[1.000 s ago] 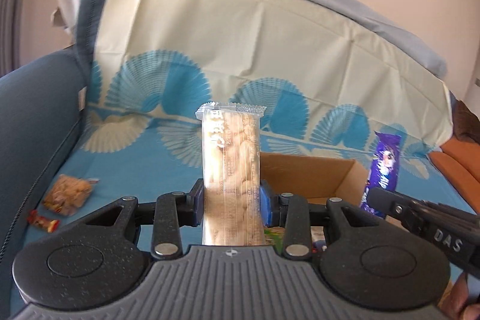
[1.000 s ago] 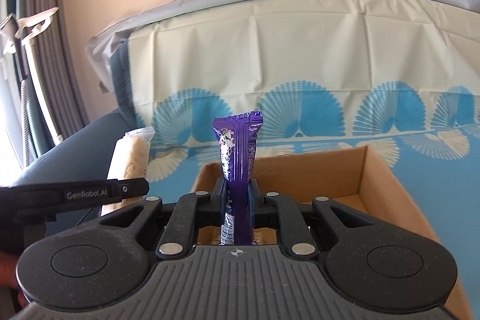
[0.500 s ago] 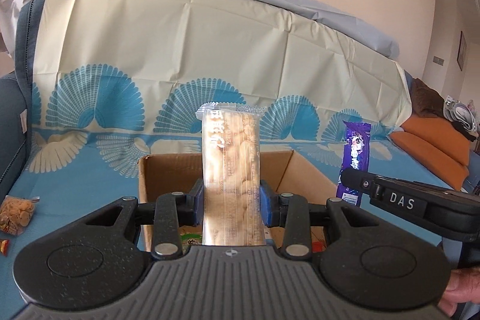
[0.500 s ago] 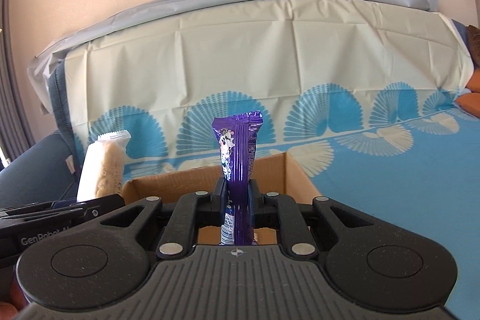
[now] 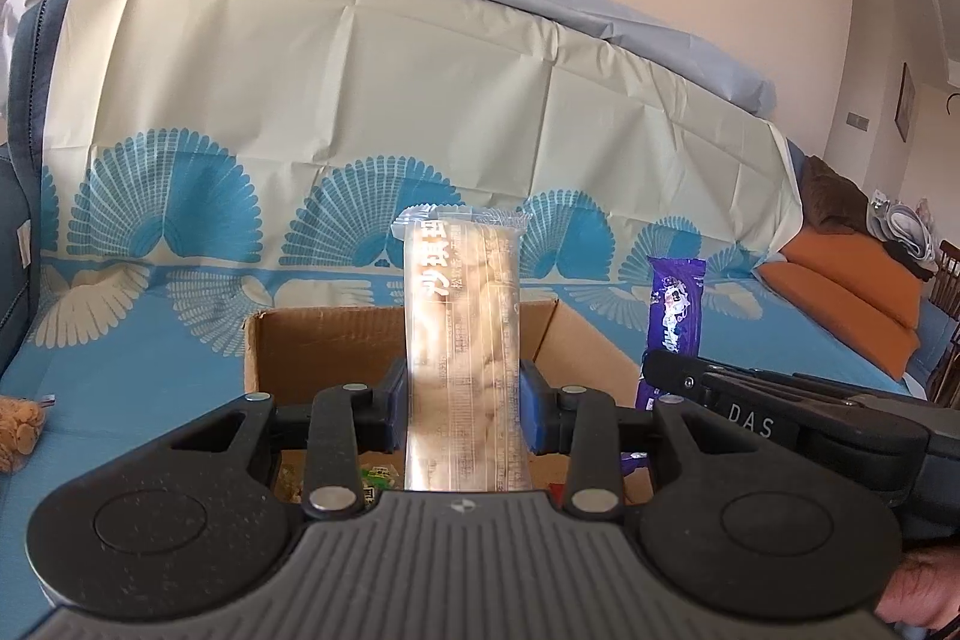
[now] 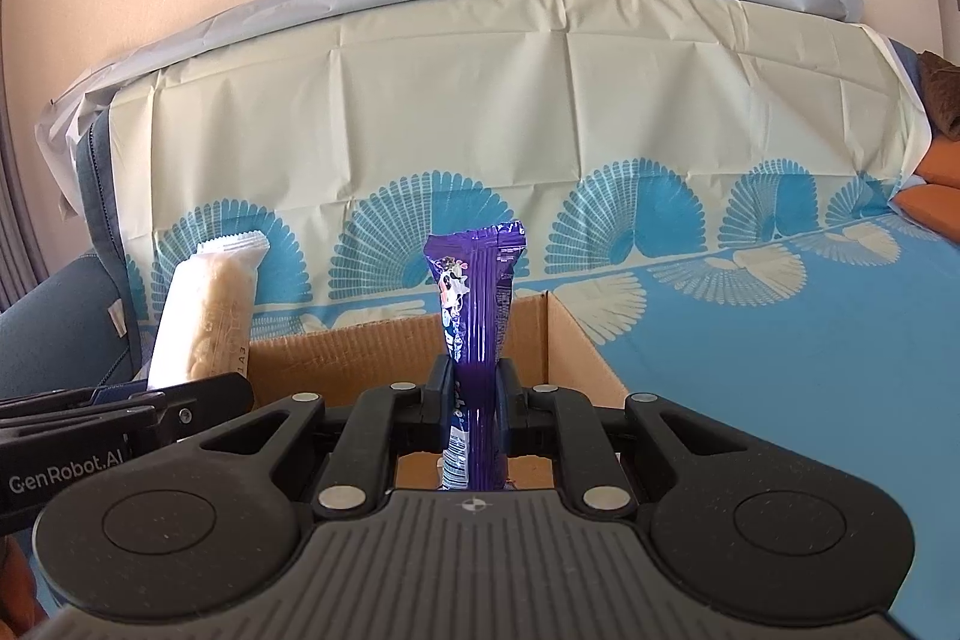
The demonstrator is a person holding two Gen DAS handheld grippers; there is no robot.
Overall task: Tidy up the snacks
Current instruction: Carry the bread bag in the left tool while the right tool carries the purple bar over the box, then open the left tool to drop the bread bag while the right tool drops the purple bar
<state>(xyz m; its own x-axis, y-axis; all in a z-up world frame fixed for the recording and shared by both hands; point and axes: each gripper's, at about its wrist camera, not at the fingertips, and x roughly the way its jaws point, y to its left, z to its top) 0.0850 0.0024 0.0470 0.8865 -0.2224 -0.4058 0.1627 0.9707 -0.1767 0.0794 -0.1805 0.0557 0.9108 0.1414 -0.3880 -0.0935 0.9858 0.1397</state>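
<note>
While you hold both tools over the sofa, your left claw point(image 5: 462, 415) pinches a clear-wrapped pastry bar point(image 5: 462, 340) between its blue pads, and the bar stands upright in the centre of the left wrist frame, its crimped top reaching up against the blue fan print of the cover point(image 5: 360, 100). Behind and below it sits an open cardboard box point(image 5: 324, 346) on the blue seat, with a few small wrapped snacks point(image 5: 375, 475) just visible on its floor at the lower middle of the frame. At the right of that same frame you see your right claw point(image 5: 651, 376) from the side, gripping a purple wrapped bar point(image 5: 675, 307) that rises upright beside the box's right wall. At the left edge lies a bag of brown crackers point(image 5: 18, 427) on the seat, well apart from the box. From the right wrist view, your right claw point(image 6: 474, 400) is pressed tight on the purple bar point(image 6: 474, 292), which stands in the frame's centre in front of the box point(image 6: 576, 340); the pastry bar point(image 6: 210, 304) shows at the left, held upright at the box's left side. Orange cushions point(image 5: 840, 292) sit at the far right.
</note>
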